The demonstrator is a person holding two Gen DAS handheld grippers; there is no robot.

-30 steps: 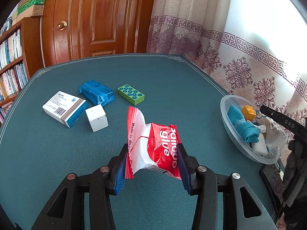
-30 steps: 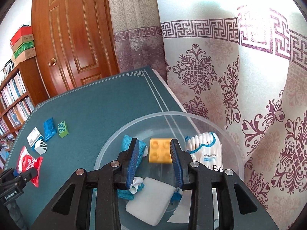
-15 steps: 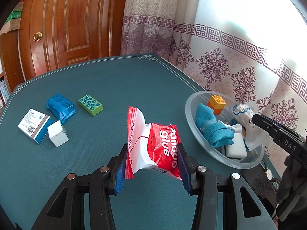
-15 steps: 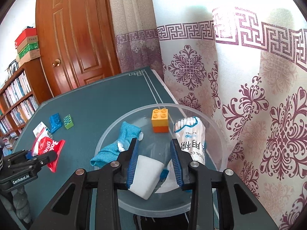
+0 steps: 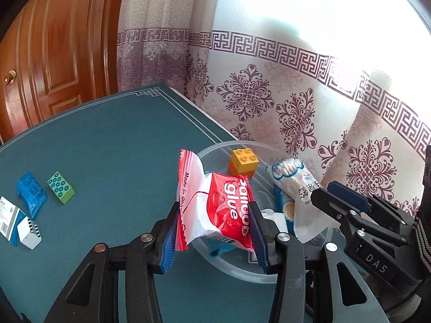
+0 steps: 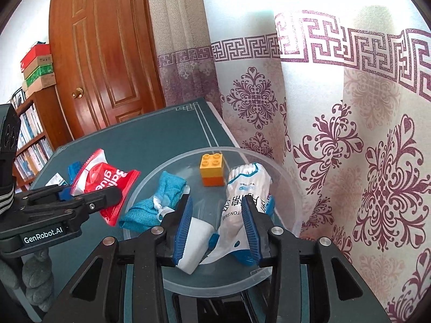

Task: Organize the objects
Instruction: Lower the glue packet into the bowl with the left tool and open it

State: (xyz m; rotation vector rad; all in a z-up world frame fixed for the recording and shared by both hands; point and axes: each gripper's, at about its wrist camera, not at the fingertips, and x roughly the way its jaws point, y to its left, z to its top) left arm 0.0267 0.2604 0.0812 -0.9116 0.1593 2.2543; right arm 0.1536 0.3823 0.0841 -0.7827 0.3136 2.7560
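Note:
My left gripper (image 5: pixel 212 215) is shut on a red and white balloon glue packet (image 5: pixel 221 202), which hangs above the near left rim of the clear plastic bowl (image 5: pixel 242 271). In the right wrist view the packet (image 6: pixel 105 183) and left gripper (image 6: pixel 89 196) come in from the left. My right gripper (image 6: pixel 217 204) hovers over the bowl (image 6: pixel 285 183) with its jaws opening and nothing between the pads. In the bowl lie a yellow and orange brick (image 6: pixel 212 171), a bag of cotton swabs (image 6: pixel 247 188), a blue cloth (image 6: pixel 159 202) and a white block (image 6: pixel 196 234).
On the green table (image 5: pixel 107 140) to the left lie a green studded brick (image 5: pixel 61 191), a blue packet (image 5: pixel 31 195), a white and blue box (image 5: pixel 8 222) and a white cube (image 5: pixel 29 231). A patterned curtain (image 5: pixel 296 107) hangs just past the table's right edge.
The left gripper has carried the packet rightward from mid-table to the bowl's rim. The right gripper has drawn back, the yellow brick now sits in the bowl, and its jaws stand slightly wider.

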